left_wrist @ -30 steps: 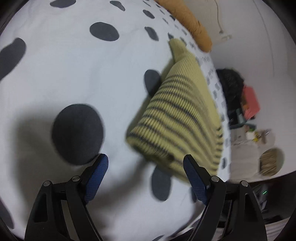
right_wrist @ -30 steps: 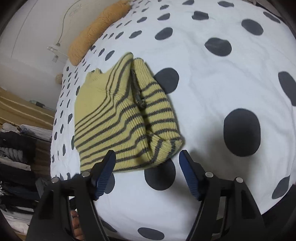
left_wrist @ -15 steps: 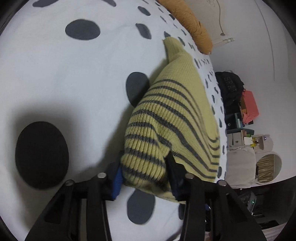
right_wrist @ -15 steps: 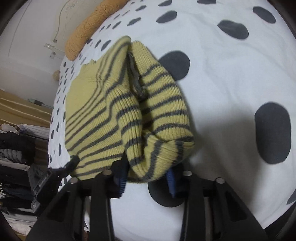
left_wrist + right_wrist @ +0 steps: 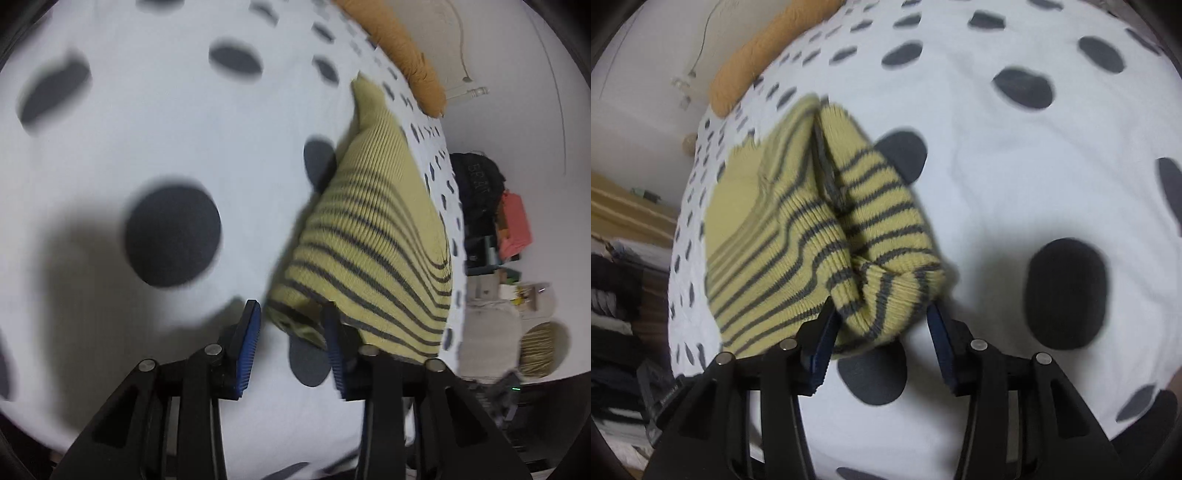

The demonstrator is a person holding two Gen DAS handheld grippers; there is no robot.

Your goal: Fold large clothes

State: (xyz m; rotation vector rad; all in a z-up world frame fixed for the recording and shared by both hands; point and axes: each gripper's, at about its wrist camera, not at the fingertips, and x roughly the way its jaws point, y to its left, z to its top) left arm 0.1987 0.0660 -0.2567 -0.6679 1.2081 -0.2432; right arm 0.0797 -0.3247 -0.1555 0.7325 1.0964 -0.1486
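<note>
One white bed cover with dark grey dots (image 5: 147, 147) carries the folded yellow knit sweater with grey stripes (image 5: 376, 236), its long axis running from the grippers toward the orange pillow (image 5: 406, 55). Beside the bed, a black garment (image 5: 476, 177) bears blurred lettering I cannot read. Left hand-held gripper (image 5: 291, 332) is closing, a sweater corner between its jaws. Right hand-held gripper (image 5: 882, 332) is opening around the sweater's near end.
</note>
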